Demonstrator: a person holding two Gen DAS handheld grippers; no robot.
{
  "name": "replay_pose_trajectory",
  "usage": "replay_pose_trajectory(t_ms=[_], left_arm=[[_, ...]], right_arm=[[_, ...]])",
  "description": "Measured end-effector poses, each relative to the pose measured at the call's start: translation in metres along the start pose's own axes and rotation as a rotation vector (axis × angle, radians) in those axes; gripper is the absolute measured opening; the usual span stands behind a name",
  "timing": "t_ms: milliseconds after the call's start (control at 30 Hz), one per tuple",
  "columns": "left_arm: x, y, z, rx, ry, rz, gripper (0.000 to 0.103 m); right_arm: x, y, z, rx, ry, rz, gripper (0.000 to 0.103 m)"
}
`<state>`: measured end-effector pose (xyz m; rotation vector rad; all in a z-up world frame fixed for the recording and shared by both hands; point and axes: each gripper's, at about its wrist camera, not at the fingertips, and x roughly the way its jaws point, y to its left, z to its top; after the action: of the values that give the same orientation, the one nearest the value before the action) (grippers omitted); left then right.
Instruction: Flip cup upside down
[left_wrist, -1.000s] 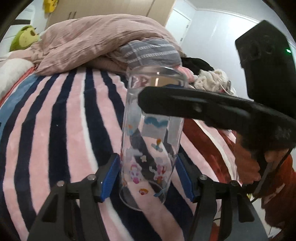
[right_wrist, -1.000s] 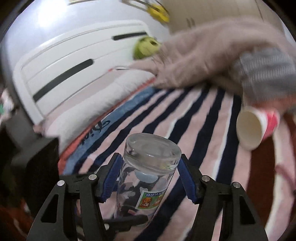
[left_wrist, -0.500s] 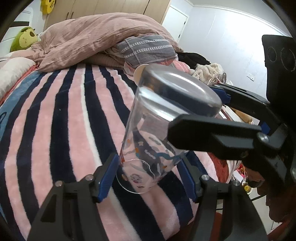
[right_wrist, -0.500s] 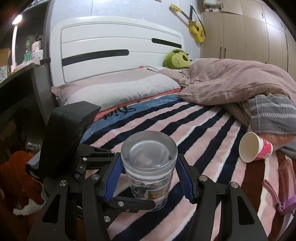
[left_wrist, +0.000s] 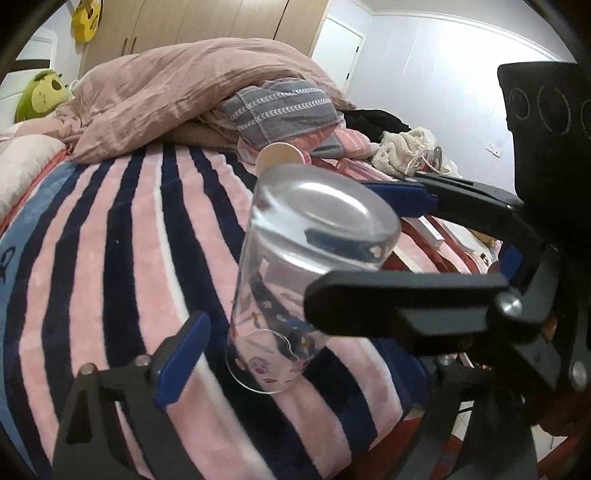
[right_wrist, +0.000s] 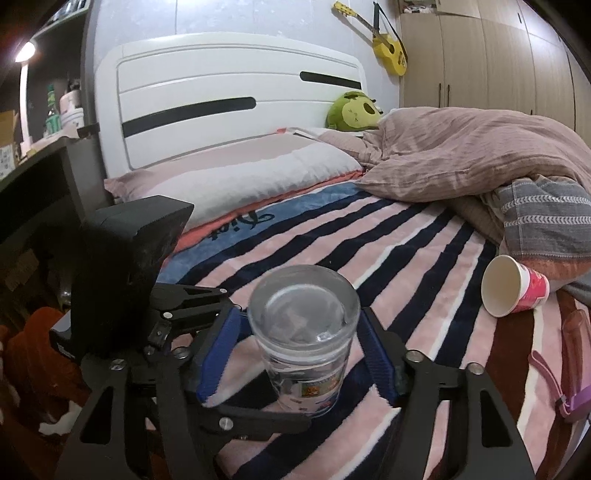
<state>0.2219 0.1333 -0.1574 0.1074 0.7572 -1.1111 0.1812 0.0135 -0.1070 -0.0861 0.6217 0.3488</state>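
A clear glass cup (left_wrist: 295, 280) with cartoon prints stands upside down, its mouth on the striped blanket (left_wrist: 110, 258) and its thick base up. It also shows in the right wrist view (right_wrist: 303, 332). My left gripper (left_wrist: 295, 354) is open around the cup's lower part, its left pad apart from the glass. My right gripper (right_wrist: 299, 354) is open, with its blue pads on either side of the cup near the base and a small gap on each side. The right gripper's fingers cross in front of the cup in the left wrist view (left_wrist: 406, 291).
A paper cup (right_wrist: 513, 290) lies on its side at the right of the bed. A crumpled duvet (right_wrist: 472, 155), a grey striped cloth (right_wrist: 543, 218), a pillow (right_wrist: 240, 181) and a green plush toy (right_wrist: 354, 112) lie further back. The bed's edge is close at the right in the left wrist view.
The cup went from tilted and held to mouth-down on the blanket. Both grippers have opened and let go of it.
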Motion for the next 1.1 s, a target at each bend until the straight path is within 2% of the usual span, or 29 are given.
replay_pose_trajectory(t_ms=[233, 333, 433, 533, 600, 700, 933, 1100], left_arm=[[-0.004, 0.000, 0.003, -0.001, -0.015, -0.002, 0.091], [-0.007, -0.002, 0.004, 0.001, -0.011, 0.002, 0.092], [-0.015, -0.004, 0.007, -0.006, -0.009, 0.014, 0.096], [-0.033, -0.011, 0.011, -0.004, -0.026, 0.043, 0.101], [-0.051, -0.019, 0.014, 0.001, -0.051, 0.069, 0.101], [-0.077, -0.030, 0.018, 0.008, -0.080, 0.113, 0.102], [-0.139, -0.061, 0.025, -0.003, -0.134, 0.282, 0.102], [-0.159, -0.070, 0.025, -0.078, -0.105, 0.386, 0.102]], right_arm=[[0.001, 0.001, 0.004, 0.008, 0.005, -0.005, 0.067], [0.001, -0.001, 0.006, 0.015, 0.008, -0.011, 0.071], [-0.003, -0.006, 0.010, 0.048, 0.005, -0.021, 0.077], [-0.019, -0.008, 0.016, 0.081, -0.021, -0.042, 0.077], [-0.031, -0.009, 0.019, 0.103, -0.040, -0.053, 0.079], [-0.058, -0.010, 0.023, 0.144, -0.079, -0.074, 0.089], [-0.116, -0.010, 0.013, 0.241, -0.087, -0.196, 0.089], [-0.140, -0.010, -0.004, 0.322, -0.052, -0.196, 0.090]])
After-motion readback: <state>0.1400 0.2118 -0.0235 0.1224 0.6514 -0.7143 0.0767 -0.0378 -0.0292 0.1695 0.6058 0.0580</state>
